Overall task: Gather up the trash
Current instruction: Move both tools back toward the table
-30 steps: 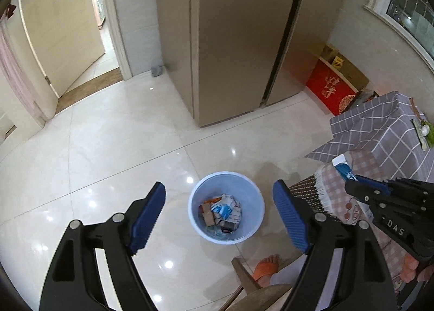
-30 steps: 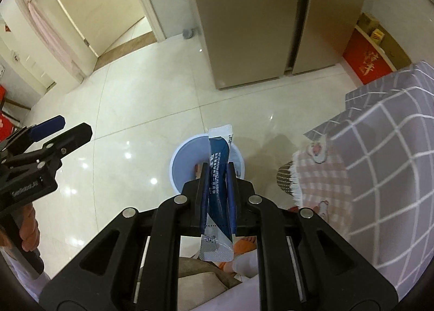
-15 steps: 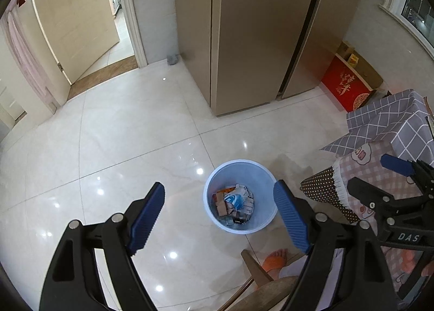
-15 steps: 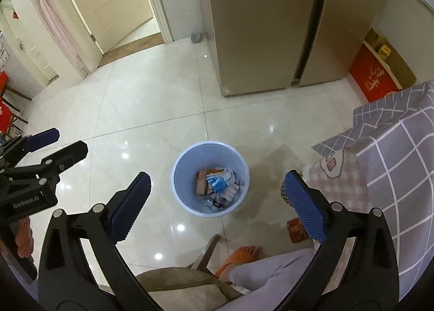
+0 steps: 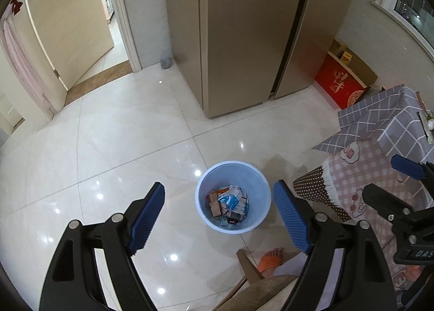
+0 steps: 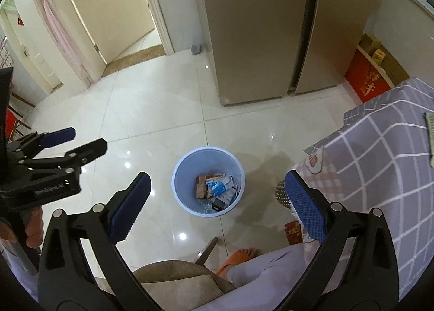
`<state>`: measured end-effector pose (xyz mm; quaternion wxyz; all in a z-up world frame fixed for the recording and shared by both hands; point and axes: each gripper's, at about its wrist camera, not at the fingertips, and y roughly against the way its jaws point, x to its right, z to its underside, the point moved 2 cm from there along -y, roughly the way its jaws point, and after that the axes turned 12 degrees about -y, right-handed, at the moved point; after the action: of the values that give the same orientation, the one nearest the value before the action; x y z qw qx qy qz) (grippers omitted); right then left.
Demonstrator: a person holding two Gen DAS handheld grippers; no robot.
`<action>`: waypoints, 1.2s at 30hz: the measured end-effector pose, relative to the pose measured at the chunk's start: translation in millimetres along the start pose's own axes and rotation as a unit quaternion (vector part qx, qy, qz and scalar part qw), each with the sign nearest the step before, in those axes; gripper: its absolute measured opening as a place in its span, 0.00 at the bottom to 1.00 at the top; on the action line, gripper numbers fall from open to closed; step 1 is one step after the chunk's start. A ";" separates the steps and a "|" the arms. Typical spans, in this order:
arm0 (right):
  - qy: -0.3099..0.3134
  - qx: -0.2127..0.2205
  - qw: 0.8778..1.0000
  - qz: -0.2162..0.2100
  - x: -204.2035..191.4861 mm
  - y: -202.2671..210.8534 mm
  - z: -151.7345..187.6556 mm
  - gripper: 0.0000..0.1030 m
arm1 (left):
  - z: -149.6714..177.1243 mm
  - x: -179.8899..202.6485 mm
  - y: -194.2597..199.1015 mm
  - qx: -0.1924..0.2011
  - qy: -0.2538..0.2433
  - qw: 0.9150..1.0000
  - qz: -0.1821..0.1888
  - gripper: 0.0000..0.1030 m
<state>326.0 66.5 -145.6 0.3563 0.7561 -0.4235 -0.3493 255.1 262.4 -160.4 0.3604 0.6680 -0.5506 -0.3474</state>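
Observation:
A light blue trash bin (image 5: 259,175) stands on the tiled floor, holding several packets and boxes (image 5: 229,203). It also shows in the right wrist view (image 6: 184,167), with the trash (image 6: 217,191) inside. My left gripper (image 5: 218,214) is open and empty, high above the bin. My right gripper (image 6: 217,205) is open and empty, also high above the bin. The left gripper shows at the left of the right wrist view (image 6: 78,140), and the right gripper at the right of the left wrist view (image 5: 390,178).
A tall fridge (image 5: 244,34) stands behind the bin. A table with a grey checked cloth (image 6: 385,142) is to the right. A red box (image 5: 341,83) sits by the wall. An open doorway (image 5: 108,23) is at the back left. A person's foot in an orange slipper (image 6: 238,256) and a chair (image 6: 173,278) are below.
My right gripper opened and let go of the blue packet, which dropped into the bin. Both grippers rose higher above the bin.

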 end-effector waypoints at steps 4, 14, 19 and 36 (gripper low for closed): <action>-0.010 0.021 1.000 -0.004 9.7 22.1 -2.9 0.94 | -7.9 15.4 12.9 0.015 -0.014 1.000 0.003 0.78; -0.049 0.070 0.996 0.007 51.6 69.0 -4.3 0.94 | -37.9 76.6 40.0 0.052 -0.063 0.996 0.030 0.81; -0.078 0.090 0.993 0.023 90.0 93.1 -1.6 0.94 | -51.1 120.6 46.6 0.063 -0.093 0.992 0.051 0.81; -0.192 0.126 0.967 0.111 236.7 156.4 16.7 0.94 | -95.7 287.0 43.5 0.069 -0.193 0.969 0.136 0.82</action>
<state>345.0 -208.7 -77.1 0.2069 0.6619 -0.6055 -0.3905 360.2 -16.9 -94.4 0.2442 0.5303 -0.7182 -0.3786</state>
